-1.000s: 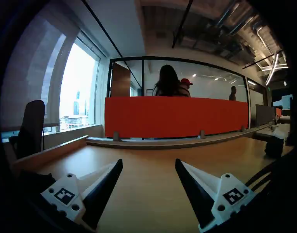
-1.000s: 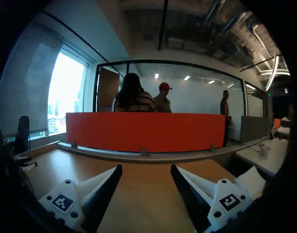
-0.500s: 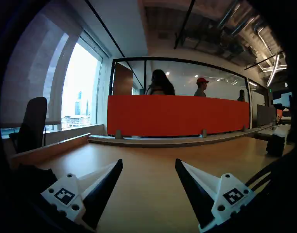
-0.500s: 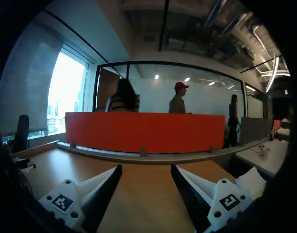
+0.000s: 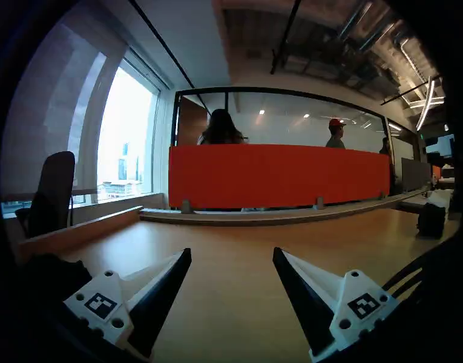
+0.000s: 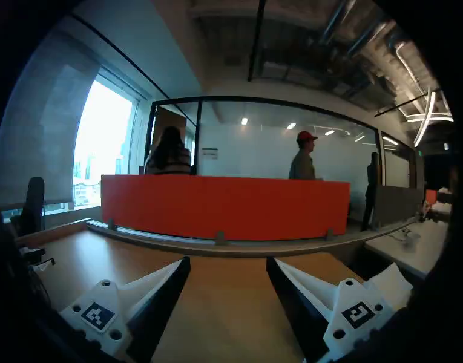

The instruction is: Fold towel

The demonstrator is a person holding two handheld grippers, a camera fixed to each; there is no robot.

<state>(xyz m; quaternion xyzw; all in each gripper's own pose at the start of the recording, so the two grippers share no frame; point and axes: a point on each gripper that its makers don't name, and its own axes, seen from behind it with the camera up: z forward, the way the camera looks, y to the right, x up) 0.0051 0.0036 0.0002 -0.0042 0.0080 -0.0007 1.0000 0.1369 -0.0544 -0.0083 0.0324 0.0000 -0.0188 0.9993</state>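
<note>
None of the folding looks begun: the stretch of light brown wooden desk [image 5: 231, 314] ahead of both claws is bare wood, and where the towel lies cannot be told. Finding it, gripping it and making every fold all seem left to do. In the left gripper view, the left claw [image 5: 231, 250], white plastic with black inner faces and a square marker on each finger, is held low and level over the desk. It aims at 12 o'clock toward a long orange partition panel [image 5: 279, 175]. Its two fingers stand wide apart with only desk between them, so it is released and grasps nothing. In the right gripper view, the right claw [image 6: 228, 259] has the same make and the same pose: low, level, aimed at 12 o'clock at the partition, fingers spread and empty. A black office chair [image 5: 49, 193] sits at 9 o'clock by a bright tall window [image 5: 125, 151], and a small dark object [image 5: 432, 219] rests on the desk at 3 o'clock. Beyond the partition stand a person with long dark hair [image 5: 221, 127] and a person in a red cap [image 5: 335, 134].
</note>
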